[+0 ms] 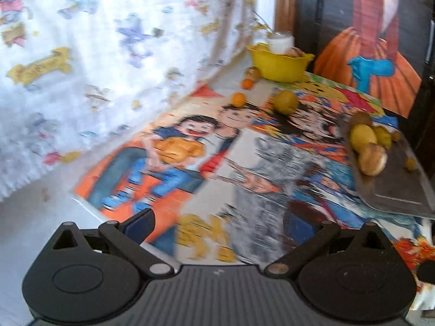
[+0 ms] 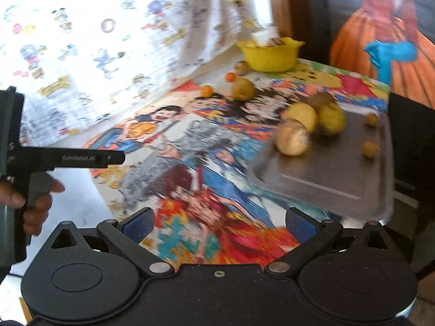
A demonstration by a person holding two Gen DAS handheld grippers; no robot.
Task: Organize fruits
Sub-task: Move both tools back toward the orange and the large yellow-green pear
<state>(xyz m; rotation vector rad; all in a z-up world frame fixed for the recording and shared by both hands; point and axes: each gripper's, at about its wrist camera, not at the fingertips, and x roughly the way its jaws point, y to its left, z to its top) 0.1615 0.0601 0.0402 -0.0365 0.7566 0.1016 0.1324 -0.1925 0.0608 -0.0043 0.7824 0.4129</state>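
A yellow bowl (image 1: 280, 63) (image 2: 269, 55) with some fruit in it stands at the table's far end. A metal tray (image 1: 394, 187) (image 2: 326, 179) on the right carries yellow-green fruits (image 1: 363, 135) (image 2: 330, 119), a pale round fruit (image 2: 293, 141) and two small ones. A green-yellow fruit (image 1: 285, 102) (image 2: 242, 89) and two small orange fruits (image 1: 238, 99) (image 2: 206, 91) lie loose on the cloth. My left gripper (image 1: 233, 225) is open and empty over the near part of the table. My right gripper (image 2: 220, 224) is also open and empty, short of the tray.
A cartoon-print cloth (image 1: 190, 146) covers the table, and a printed curtain (image 1: 95, 54) hangs along its left side. A white jar (image 1: 280, 40) stands behind the bowl. A hand (image 2: 38, 203) grips the other gripper's handle at the left edge. Both views are motion-blurred.
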